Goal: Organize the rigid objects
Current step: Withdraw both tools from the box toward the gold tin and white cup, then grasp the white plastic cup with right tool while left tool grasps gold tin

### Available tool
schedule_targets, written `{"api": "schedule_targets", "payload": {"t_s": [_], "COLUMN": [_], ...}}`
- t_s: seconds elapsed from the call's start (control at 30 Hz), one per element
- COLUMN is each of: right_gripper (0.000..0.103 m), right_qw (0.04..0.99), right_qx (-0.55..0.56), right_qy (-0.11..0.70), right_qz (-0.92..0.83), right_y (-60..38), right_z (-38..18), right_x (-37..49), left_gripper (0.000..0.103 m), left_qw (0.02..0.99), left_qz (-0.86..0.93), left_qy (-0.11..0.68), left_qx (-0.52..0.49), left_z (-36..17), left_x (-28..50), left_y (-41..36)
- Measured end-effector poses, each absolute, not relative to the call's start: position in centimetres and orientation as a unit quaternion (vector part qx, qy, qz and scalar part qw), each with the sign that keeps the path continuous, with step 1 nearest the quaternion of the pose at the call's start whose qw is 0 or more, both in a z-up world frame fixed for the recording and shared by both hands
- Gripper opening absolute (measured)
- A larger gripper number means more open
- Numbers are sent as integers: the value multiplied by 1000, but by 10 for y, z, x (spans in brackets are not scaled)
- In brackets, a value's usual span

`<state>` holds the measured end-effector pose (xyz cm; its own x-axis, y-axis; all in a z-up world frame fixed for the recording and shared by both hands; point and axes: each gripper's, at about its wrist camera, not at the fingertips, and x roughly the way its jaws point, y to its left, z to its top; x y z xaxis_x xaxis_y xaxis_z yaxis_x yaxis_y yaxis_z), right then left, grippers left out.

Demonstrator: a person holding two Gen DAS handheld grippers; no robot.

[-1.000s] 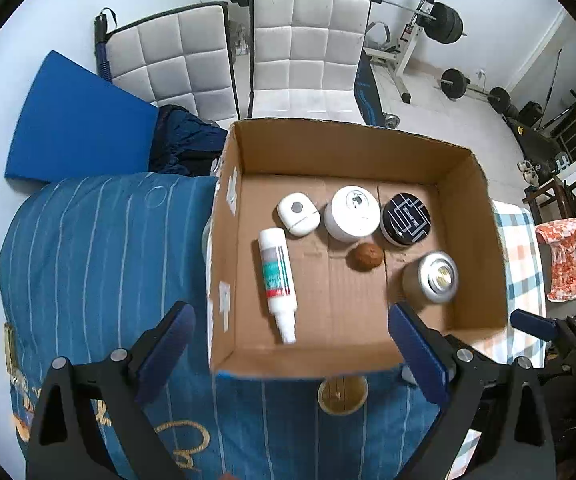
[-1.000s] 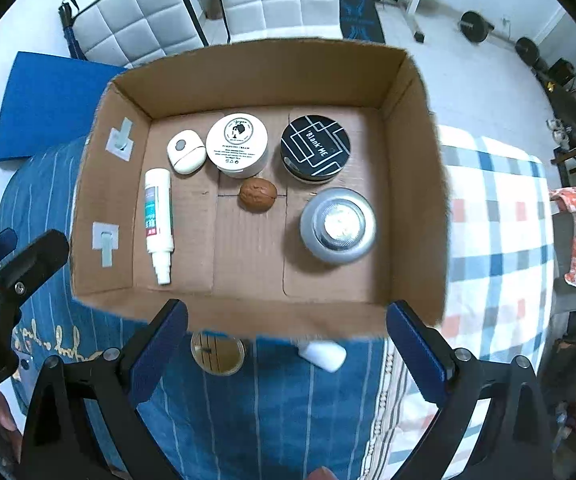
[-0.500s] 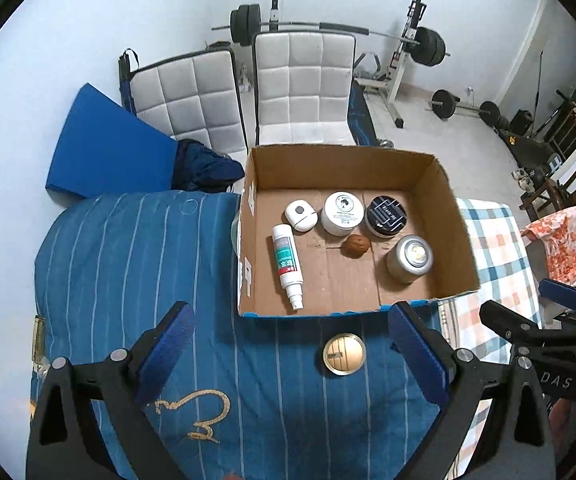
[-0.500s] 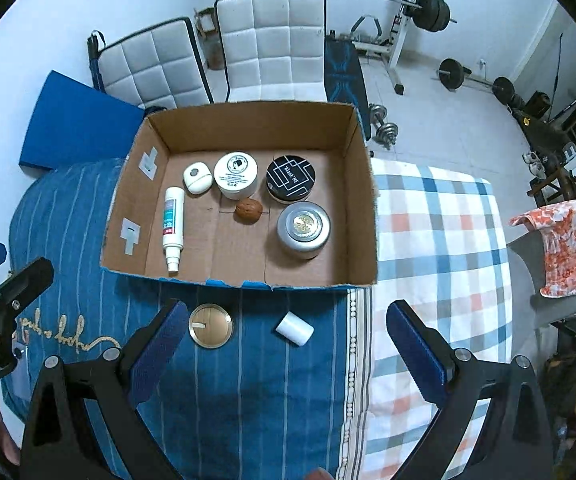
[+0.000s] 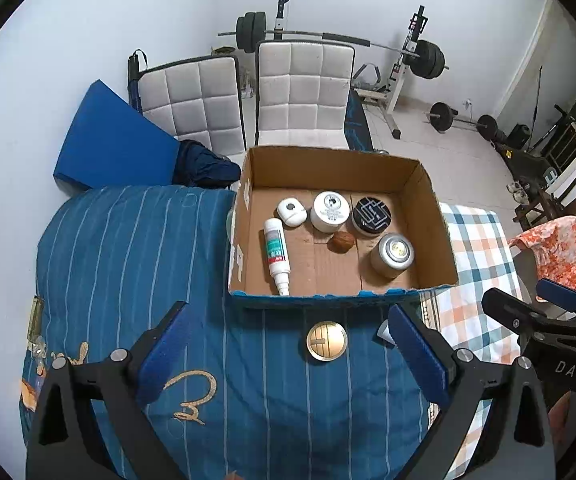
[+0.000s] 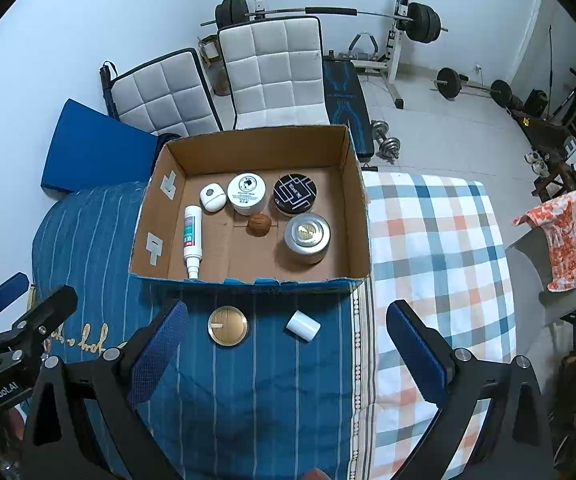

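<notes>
We have pulled both grippers back from the cardboard box [image 6: 248,216], which looks smaller than a second ago. Our left gripper [image 5: 288,344] and right gripper [image 6: 286,344] hang spread wide, empty. In front of the box lie the gold disc [image 6: 227,326] and the white cap [image 6: 303,325]; the left view half-hides the cap behind a finger.

Open blue blanket [image 6: 272,392] before gold disc [image 6: 227,325], white cap [image 6: 303,325]; apparently unobstructed.
</notes>
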<state>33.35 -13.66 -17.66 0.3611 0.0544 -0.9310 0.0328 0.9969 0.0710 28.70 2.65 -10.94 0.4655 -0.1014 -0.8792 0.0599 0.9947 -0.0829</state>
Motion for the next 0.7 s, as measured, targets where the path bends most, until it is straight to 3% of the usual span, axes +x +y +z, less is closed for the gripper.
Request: {"api": "schedule_targets", "payload": {"t_s": [0.17,0.4,0.7], "right_gripper": [101,100,61], "right_qw": [805,757,713], "right_qx": [54,62,54], "right_qy": [591,650,699], "right_qz": [12,13,21], "right_y": [-145,-155,-148], "right_z": [-221,-337,-438], "right_x": [334,349,369], "left_gripper": [99,99,99], "left_qw": [847,797,744], "left_qz": [-40,-29,-18], "left_qy": [530,604,667], "left_qx": [-12,-8,-27], "left_z": [-136,-233,-324], "left_x": [288,303,321], "left_y": [16,-4,-13]}}
